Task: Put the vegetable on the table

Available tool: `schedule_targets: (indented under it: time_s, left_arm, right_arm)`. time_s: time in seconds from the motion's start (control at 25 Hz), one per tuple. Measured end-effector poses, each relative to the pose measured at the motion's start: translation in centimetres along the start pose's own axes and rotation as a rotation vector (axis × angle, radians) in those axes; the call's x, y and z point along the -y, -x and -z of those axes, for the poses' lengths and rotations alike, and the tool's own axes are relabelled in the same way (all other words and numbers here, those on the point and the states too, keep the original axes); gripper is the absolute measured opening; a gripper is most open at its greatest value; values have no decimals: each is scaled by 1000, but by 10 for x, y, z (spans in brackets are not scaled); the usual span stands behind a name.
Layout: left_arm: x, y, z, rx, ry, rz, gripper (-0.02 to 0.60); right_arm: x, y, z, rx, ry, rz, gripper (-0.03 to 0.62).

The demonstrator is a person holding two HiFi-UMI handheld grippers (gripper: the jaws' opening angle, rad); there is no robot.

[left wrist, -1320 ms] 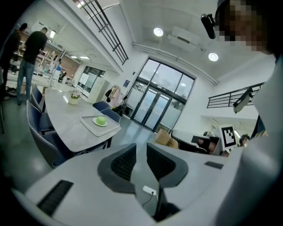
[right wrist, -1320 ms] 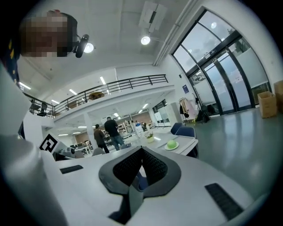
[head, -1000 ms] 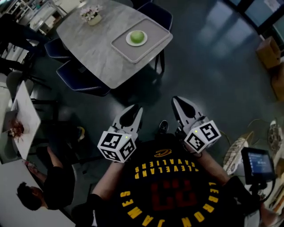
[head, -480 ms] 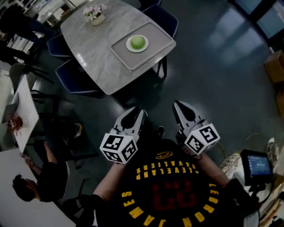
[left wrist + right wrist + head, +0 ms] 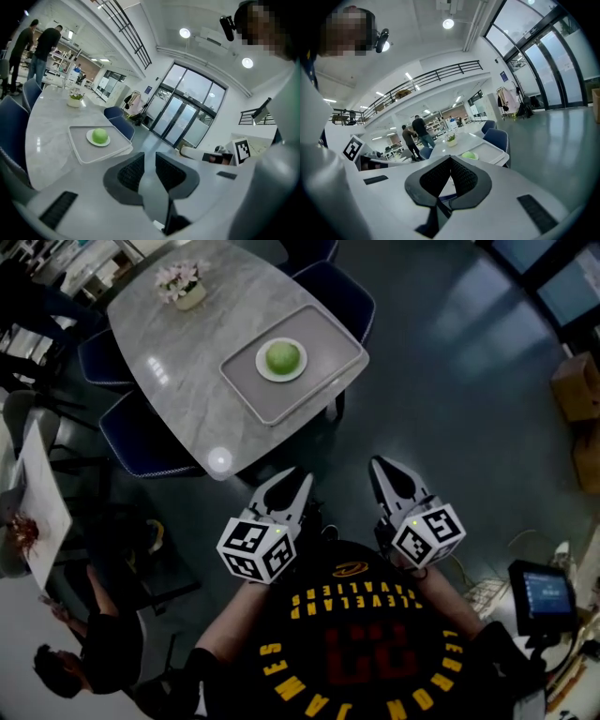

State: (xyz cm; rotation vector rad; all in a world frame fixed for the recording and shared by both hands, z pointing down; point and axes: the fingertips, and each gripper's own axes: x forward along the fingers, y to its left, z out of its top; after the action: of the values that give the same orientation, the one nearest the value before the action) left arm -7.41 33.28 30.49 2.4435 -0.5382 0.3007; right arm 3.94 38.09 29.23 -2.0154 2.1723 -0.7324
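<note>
So the step in hand is really just the approach, nothing has been grabbed yet. The vegetable (image 5: 282,357) (round, green, could be a small cabbage, hard to say) sits on a white plate (image 5: 262,367). The plate is in the middle of a grey tray (image 5: 323,351) at the corner of the marble worktop (image 5: 178,362) nearest the person. Both claws are held out in front of the person's chest, over the floor and well apart from the tray.

The left claw (image 5: 150,159) has its jaws a little apart with nothing between them. The right claw (image 5: 450,160) has its jaws closed tip to tip, also empty.

My guess at the next move:
- Get a claw over the tray.
- Open its jaws a lot wider than either is now, since that vegetable looks bulky next to the gap.
- Close on its sides and lift it off the plate.
- Set it on bare worktop; there's plenty of room between the tray and the flower pot (image 5: 183,282).

A round thing will probably want to roll, so put it down gently.
</note>
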Motion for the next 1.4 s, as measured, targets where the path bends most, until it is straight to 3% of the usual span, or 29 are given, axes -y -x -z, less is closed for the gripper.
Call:
schedule_targets:
  time_s: [0.4,0.92,1.4]
  left_arm:
    - [-70,-55,-65,26,65,4,77]
    - [-135,-80,-97,17,115,-36,77]
    - [-196,-90,-134,132,168,-231,77]
  right_arm:
    - [9,-102,-39,-92,78,-30,5]
    - [21,-174,-52,-141,46,-43,5]
    - [37,-264,-82,-182,56,-210,5]
